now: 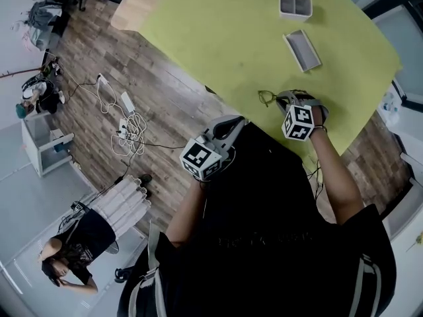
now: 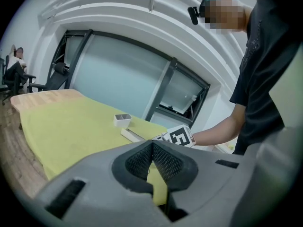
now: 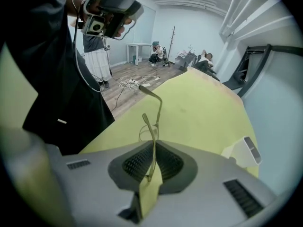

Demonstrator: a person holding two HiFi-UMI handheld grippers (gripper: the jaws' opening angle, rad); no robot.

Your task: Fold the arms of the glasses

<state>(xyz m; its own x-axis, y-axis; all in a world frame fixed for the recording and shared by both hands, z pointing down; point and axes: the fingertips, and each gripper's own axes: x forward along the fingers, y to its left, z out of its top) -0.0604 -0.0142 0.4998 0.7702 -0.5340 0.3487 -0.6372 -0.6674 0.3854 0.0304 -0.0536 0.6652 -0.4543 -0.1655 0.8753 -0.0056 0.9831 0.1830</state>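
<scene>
Glasses (image 1: pixel 267 98) with a thin olive wire frame sit at the near right edge of the yellow-green covered bench (image 1: pixel 218 32). Left tongs (image 2: pixel 152 148), closed on nothing, hang off the bench's near edge, left of the glasses. Right tongs (image 3: pixel 151 169) pinch one arm; the other arm stands out unfolded.

Thin olive-framed glasses (image 3: pixel 153 137), arms seemingly open, one arm clamped in right gripper (image 3: pixel 150 168), above table (image 3: pixel 203 112).
</scene>
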